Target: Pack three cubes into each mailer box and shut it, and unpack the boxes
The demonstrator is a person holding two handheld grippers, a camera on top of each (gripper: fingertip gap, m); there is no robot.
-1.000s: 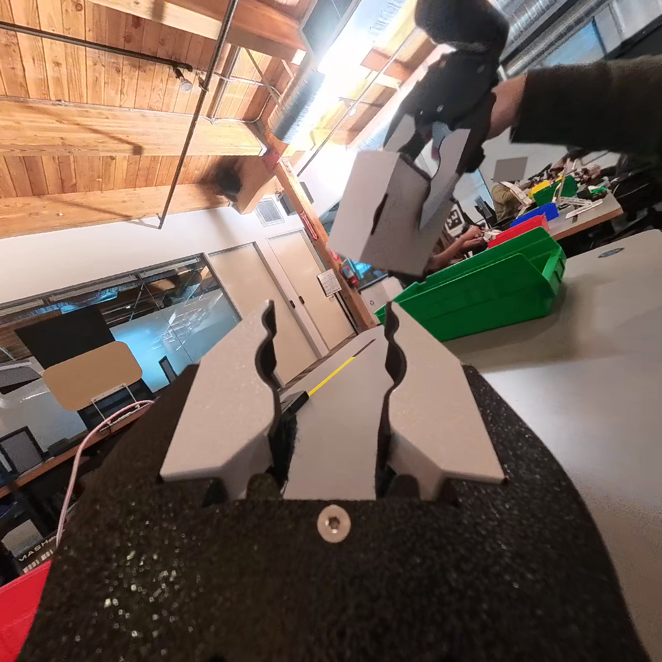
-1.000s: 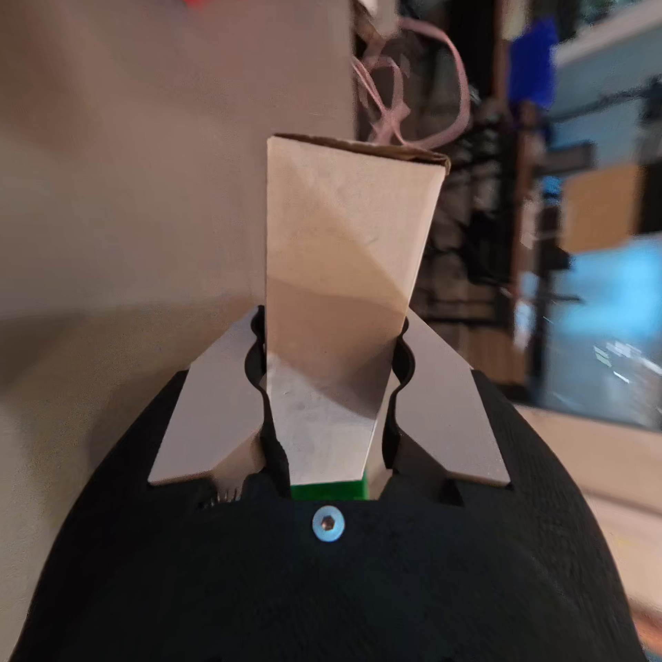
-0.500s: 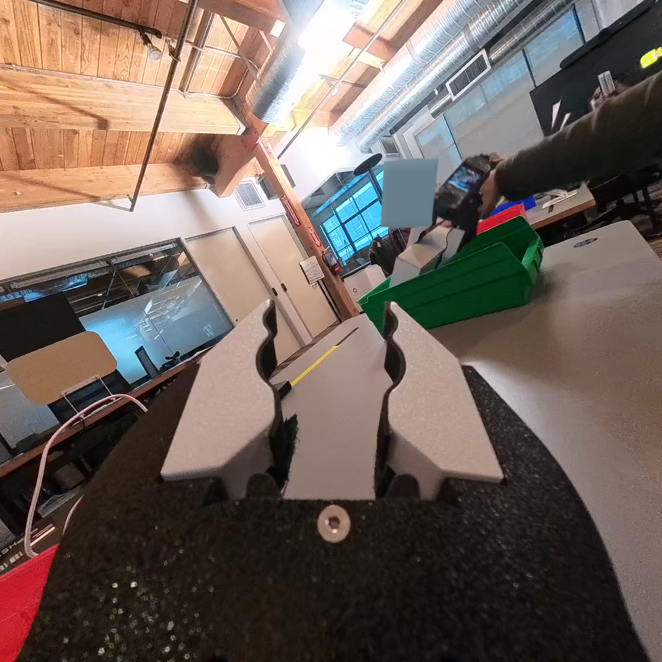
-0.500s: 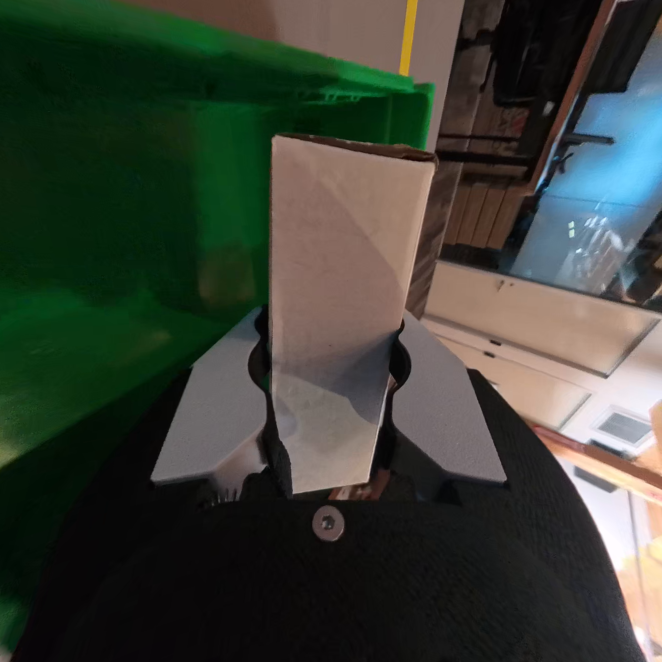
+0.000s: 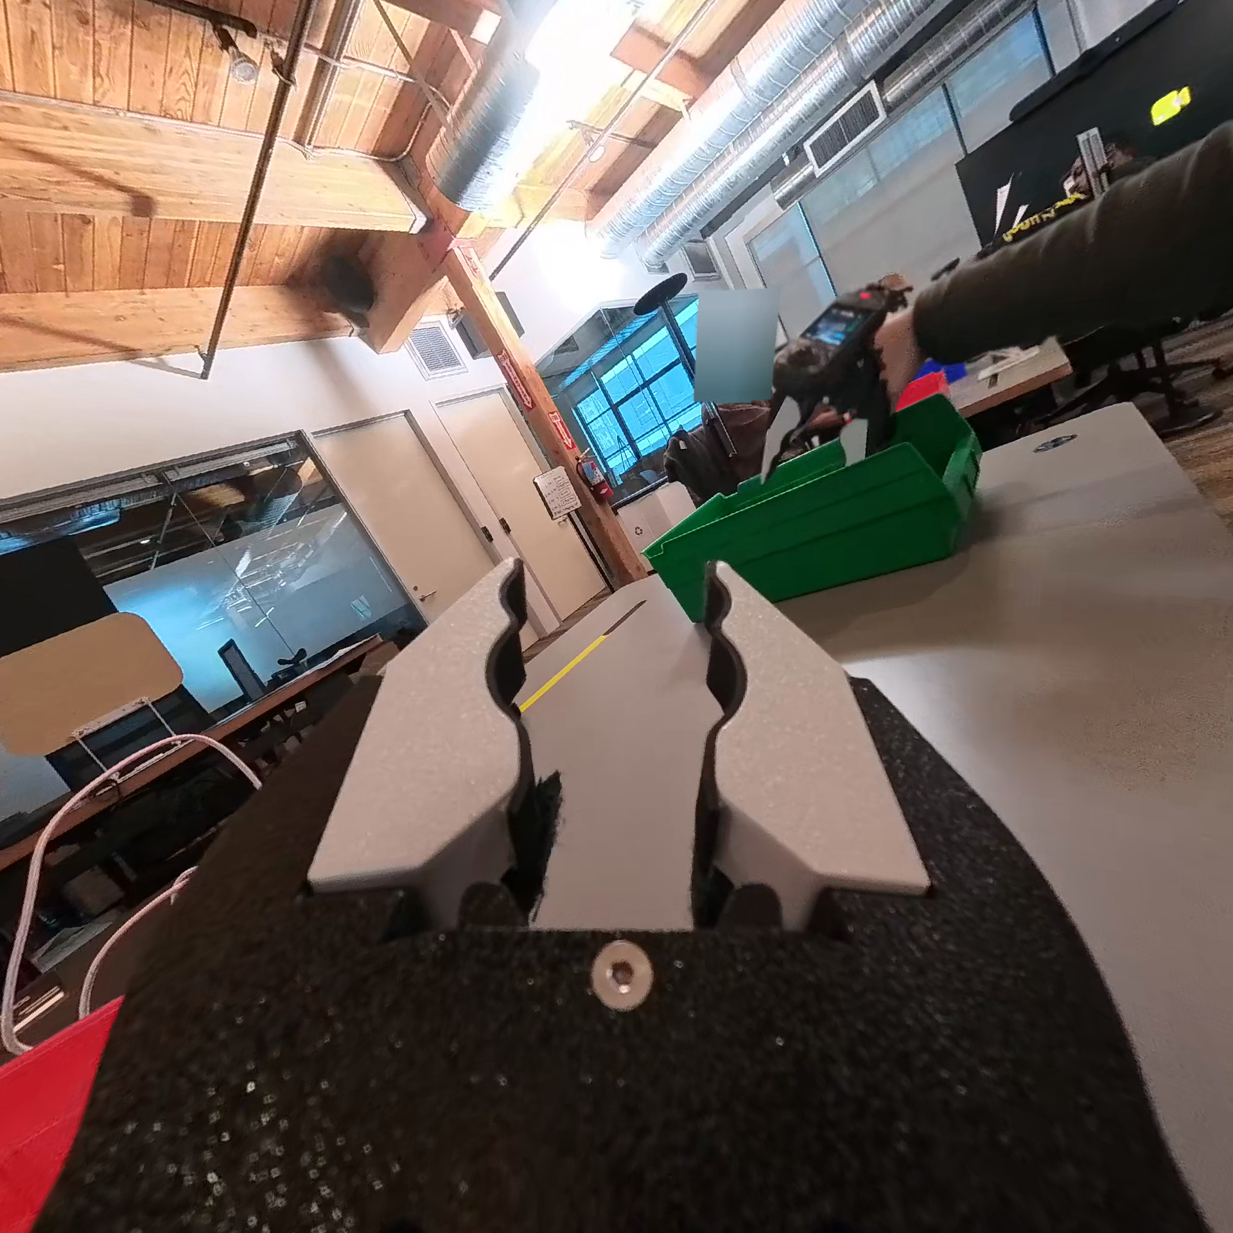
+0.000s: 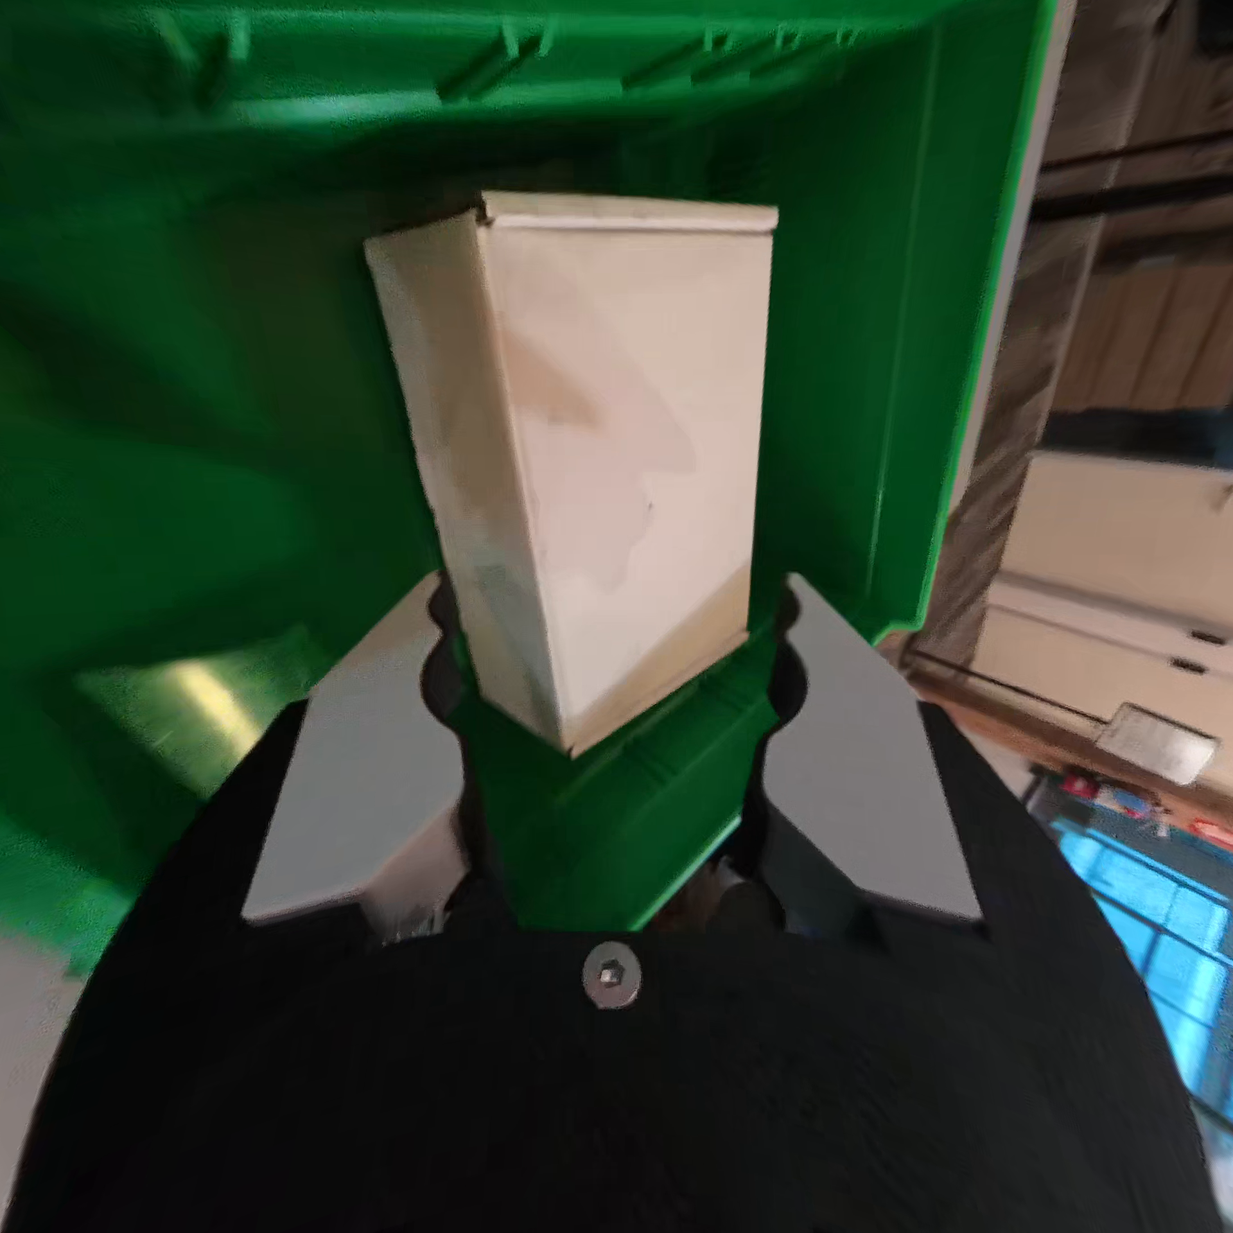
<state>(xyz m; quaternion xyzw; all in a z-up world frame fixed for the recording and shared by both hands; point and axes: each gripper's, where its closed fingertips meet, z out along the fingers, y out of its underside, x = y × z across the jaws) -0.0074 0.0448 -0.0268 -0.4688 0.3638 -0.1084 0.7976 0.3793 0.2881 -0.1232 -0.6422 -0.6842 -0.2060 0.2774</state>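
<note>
Glossy green plastic bin (image 6: 200,333); matt cardboard box (image 6: 620,414).

left gripper (image 5: 612,587) jaws parted and bare, right gripper (image 6: 610,610) spread wide

Each gripper (image 5: 612,604) has grey wavy-edged fingers (image 5: 434,754), black body, silver screw (image 5: 622,983).
</note>
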